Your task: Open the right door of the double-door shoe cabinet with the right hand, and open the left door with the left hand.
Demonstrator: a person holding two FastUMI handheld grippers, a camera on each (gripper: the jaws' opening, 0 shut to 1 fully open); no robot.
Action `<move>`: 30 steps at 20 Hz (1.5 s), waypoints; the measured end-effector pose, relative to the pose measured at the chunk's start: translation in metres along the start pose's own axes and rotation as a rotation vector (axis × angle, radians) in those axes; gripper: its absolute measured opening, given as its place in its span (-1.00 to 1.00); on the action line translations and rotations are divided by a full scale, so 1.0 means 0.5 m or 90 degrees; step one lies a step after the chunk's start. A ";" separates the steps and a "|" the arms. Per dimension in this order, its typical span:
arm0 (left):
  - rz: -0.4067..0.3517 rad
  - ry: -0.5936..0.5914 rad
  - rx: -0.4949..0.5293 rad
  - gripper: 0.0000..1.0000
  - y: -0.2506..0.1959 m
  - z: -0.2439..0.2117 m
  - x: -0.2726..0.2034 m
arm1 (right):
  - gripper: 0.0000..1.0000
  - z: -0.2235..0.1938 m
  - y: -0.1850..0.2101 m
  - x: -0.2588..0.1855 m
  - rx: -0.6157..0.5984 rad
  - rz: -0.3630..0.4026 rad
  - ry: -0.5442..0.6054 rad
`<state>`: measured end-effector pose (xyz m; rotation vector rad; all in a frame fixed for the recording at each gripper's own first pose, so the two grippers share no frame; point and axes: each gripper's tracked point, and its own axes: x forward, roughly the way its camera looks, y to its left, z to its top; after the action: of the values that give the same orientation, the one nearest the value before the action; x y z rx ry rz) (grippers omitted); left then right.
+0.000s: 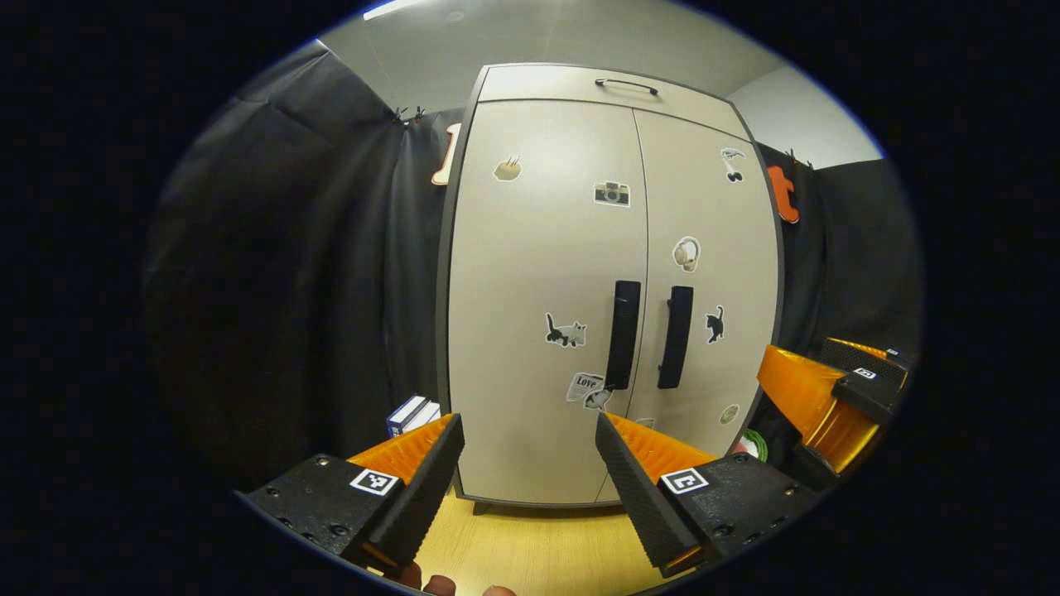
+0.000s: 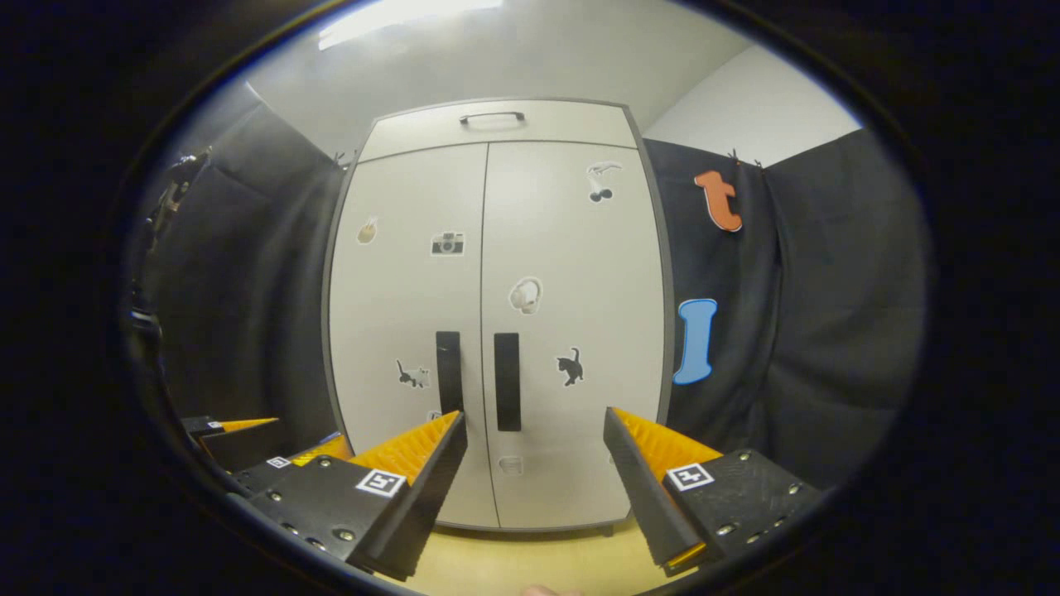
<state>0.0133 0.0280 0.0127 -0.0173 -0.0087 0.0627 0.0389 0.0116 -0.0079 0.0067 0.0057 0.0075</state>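
Both tools gape wide before the closed shoe cabinet (image 2: 497,314), boxes (image 1: 411,413) beside it.

One cabinet (image 2: 571,248), two doors, two dark handles, several stickers.

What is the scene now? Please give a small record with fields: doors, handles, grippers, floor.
doors: left door and right door of the cabinet both closed
handles: left handle and right handle upright, side by side, untouched
grippers: left gripper open, right gripper open, both apart from the cabinet
floor: wooden floor
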 end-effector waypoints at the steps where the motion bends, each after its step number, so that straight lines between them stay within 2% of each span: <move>1: 0.001 0.001 0.000 0.99 0.003 -0.002 0.003 | 0.87 -0.004 -0.001 0.009 -0.001 0.000 0.000; 10: 0.016 -0.006 0.016 0.99 0.033 0.012 0.054 | 0.87 -0.011 0.021 0.138 -0.015 0.006 -0.002; 11: 0.020 -0.007 0.018 0.99 0.039 0.014 0.056 | 0.97 -0.011 0.029 0.156 -0.015 0.010 -0.004; 14: 0.036 -0.010 0.016 0.99 0.061 0.020 0.064 | 0.96 -0.014 0.050 0.211 -0.027 0.019 -0.007; 15: 0.042 -0.010 0.014 0.99 0.070 0.021 0.067 | 0.84 -0.018 0.058 0.230 -0.031 0.020 -0.005; 18: 0.063 -0.008 0.016 0.99 0.098 0.019 0.074 | 0.77 -0.026 0.066 0.276 -0.038 0.014 0.001; 21: 0.081 -0.005 0.020 0.99 0.123 0.018 0.074 | 0.56 -0.041 0.067 0.314 -0.040 0.007 0.010; 23: 0.091 -0.001 0.020 0.99 0.136 0.017 0.074 | 0.58 -0.050 0.067 0.330 -0.039 0.003 0.019; 25: 0.098 0.003 0.019 0.99 0.147 0.016 0.074 | 0.37 -0.054 0.072 0.344 -0.038 0.004 0.022; 26: 0.101 0.004 0.019 0.99 0.152 0.015 0.072 | 0.37 -0.057 0.070 0.348 -0.042 0.000 0.024; 28: 0.107 0.005 0.017 0.99 0.159 0.015 0.069 | 0.05 -0.062 0.071 0.362 -0.043 -0.007 0.024; 30: 0.114 0.008 0.017 0.99 0.168 0.011 0.068 | -0.01 -0.068 0.076 0.374 -0.047 -0.004 0.029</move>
<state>0.0418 0.1142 0.0171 0.0081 0.0064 0.2418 0.2252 0.0510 -0.0425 -0.0675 0.0509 0.0020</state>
